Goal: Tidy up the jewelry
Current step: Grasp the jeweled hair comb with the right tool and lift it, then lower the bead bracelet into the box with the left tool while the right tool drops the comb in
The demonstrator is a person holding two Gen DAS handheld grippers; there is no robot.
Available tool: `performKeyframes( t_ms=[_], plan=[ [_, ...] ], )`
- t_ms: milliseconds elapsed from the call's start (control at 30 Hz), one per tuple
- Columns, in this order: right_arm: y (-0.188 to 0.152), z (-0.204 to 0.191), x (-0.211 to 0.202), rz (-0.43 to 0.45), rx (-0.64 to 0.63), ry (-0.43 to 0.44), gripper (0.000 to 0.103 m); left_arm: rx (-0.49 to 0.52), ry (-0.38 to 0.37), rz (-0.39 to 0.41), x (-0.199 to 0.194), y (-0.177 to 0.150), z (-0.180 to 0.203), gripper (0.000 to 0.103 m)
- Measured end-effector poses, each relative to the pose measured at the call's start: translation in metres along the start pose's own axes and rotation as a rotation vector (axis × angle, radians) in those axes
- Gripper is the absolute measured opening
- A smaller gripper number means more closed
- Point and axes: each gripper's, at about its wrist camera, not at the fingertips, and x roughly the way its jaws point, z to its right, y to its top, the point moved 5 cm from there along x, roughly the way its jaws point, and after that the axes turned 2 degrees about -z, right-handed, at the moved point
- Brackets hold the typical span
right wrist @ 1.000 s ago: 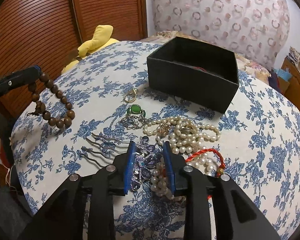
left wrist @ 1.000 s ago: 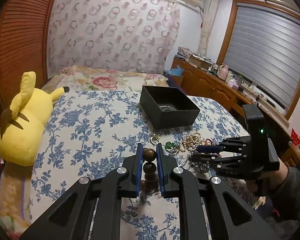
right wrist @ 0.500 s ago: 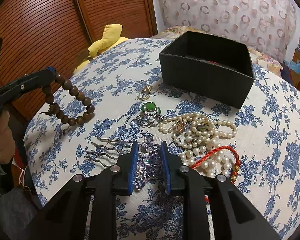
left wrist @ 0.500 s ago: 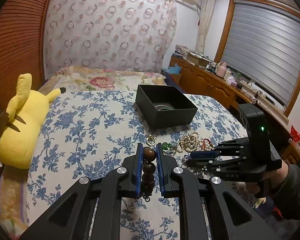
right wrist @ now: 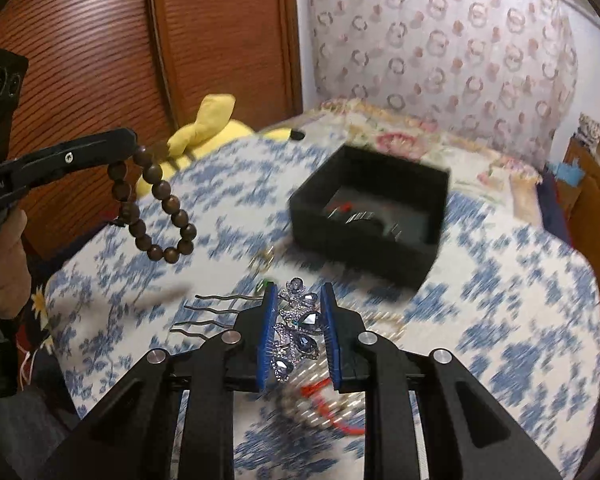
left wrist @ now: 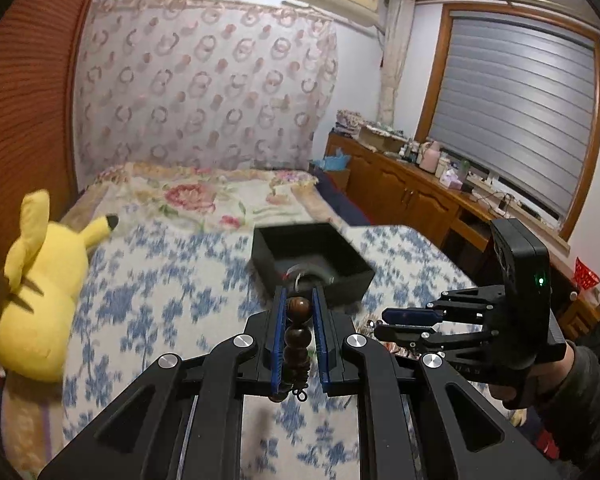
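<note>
One black box (right wrist: pixel 368 216) is seen open on the bed (right wrist: pixel 520 320), which is covered with a blue-flowered sheet. Some small items lie inside the box, but they are too blurred to be counted or named. One yellow plush toy (left wrist: pixel 36 280) is laid along the bed's edge beside the brown slatted wardrobe doors (right wrist: pixel 100 60).

Two tools are in view, one in each of the person's hands. The left tool (left wrist: pixel 298 312) is pressed nearly together on one wooden bead bracelet (right wrist: pixel 156 208); a bead at the top of the loop is pinched between the blue pads, and the rest of the loop hangs free in the air above the sheet, to the left of the box. About sixteen dark brown beads can be made out on it, though the count is not certain.

The right tool (right wrist: pixel 298 308) is held narrowly apart and is clamped on one jewelled hair comb (right wrist: pixel 296 332): its blue and clear stones are gripped between the pads, and four wavy metal prongs (right wrist: pixel 208 316) stick out to the left, clear of the sheet. The comb is carried above the bed, on the near side of the box.

Below the right tool, more jewelry is left on the sheet: one red cord bracelet (right wrist: pixel 328 400), pearl strands (right wrist: pixel 384 324) and a gold ring (right wrist: pixel 262 258), all heavily smeared by motion, so the pearl strands cannot be counted.
</note>
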Motion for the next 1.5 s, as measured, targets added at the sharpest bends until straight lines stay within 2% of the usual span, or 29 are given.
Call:
performKeyframes(
  t_ms=[233,433,600,833,967,1200,1500],
  plan=[
    [0.040,0.043,-0.002,0.066,0.017,-0.058,0.024,0.034,-0.014,0.026,0.019,0.044,0.010,0.012],
    [0.063,0.087,0.022,0.087,0.077,-0.067,0.024,0.050,-0.025,0.030,0.045,0.075,0.015,0.012],
    [0.073,0.108,0.043,0.098,0.118,-0.059,0.024,0.051,-0.028,0.005,0.074,0.092,0.015,0.012],
    [0.079,0.123,0.076,0.071,0.119,-0.059,0.025,0.047,-0.027,-0.039,0.110,0.096,0.014,0.012],
    [0.081,0.128,0.083,0.077,0.135,-0.026,0.028,0.044,-0.025,-0.065,0.124,0.094,0.011,0.012],
    [0.082,0.137,0.069,0.122,0.160,-0.010,0.028,0.048,-0.024,-0.094,0.142,0.091,0.013,0.012],
    [0.083,0.148,0.052,0.154,0.174,-0.042,0.028,0.046,-0.013,-0.134,0.162,0.083,0.012,0.012]
  ],
)
